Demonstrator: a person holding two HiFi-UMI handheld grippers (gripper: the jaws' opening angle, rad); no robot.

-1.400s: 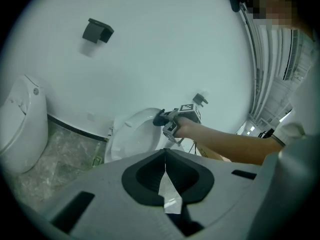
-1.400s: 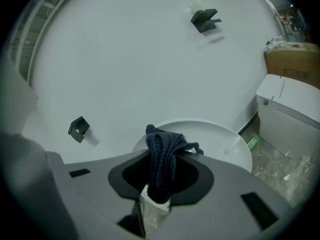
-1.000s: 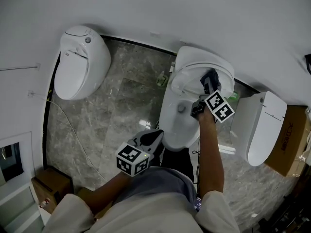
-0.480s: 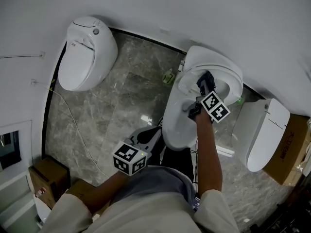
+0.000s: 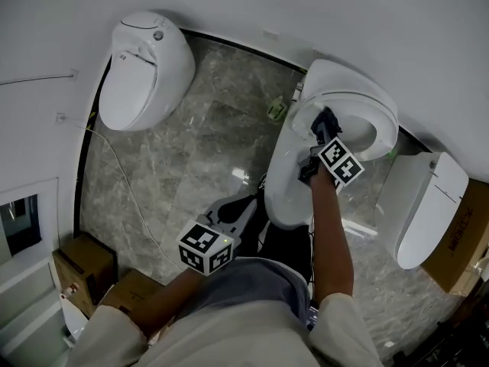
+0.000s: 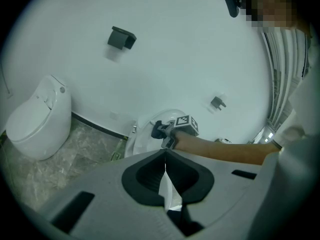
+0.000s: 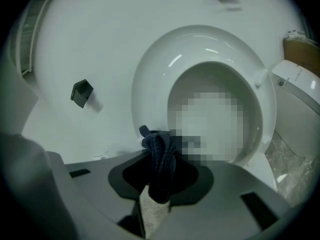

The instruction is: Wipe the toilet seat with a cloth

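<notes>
You are at the wiping step. Your right gripper [image 5: 322, 132] is shut tight on a dark blue cloth [image 7: 160, 156]. The cloth is bunched up and sticks out past the jaws. It sits at the left near part of the white toilet seat [image 7: 145, 79], on the middle toilet. It looks like it touches the seat, but I cannot tell how hard it presses.

Your left gripper [image 6: 165, 159] is shut all the way and holds nothing. It hangs low and near you, well apart from the seat, so it has no job right now.

Most of the seat ring seems to be left to do. For the next move, I think you should press the cloth flat on the ring and slide it round. Go along the far side, then down the right side. Keep the cloth on the ring so it does not dip into the bowl [image 7: 252, 116]. The bunched cloth may skip spots, so go slowly.

I cannot tell what is in the bowl. A brown box [image 5: 84, 262] stands on the floor near you on the left. I cannot tell what is in it.
</notes>
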